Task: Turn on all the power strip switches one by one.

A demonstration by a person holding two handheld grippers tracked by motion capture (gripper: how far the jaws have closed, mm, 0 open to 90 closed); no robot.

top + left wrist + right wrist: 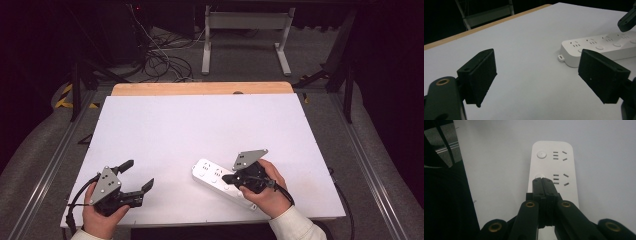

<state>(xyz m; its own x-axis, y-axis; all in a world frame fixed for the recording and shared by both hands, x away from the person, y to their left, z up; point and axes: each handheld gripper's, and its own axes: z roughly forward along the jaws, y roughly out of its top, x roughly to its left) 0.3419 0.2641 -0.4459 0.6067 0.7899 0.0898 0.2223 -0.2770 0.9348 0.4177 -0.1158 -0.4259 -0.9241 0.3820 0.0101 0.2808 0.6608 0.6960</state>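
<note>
Smooth white plastic power strip on matt white tabletop with wooden edge.

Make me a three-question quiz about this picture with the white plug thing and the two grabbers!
1. Where is the power strip on the table?
A. Near the front edge, by the right gripper
B. At the far wooden edge
C. Under the left gripper

2. What colour is the power strip?
A. Black
B. White
C. Orange

3. How do the right gripper's jaws stand?
A. Wide open
B. Clamped round a cable
C. Shut together, tips over a round button

Answers:
1 A: the high view shows it by the right hand, near the person's side.
2 B: every view shows it white.
3 C: the right gripper view shows the jaws closed against each other with nothing between them, over the strip's second button.
</note>
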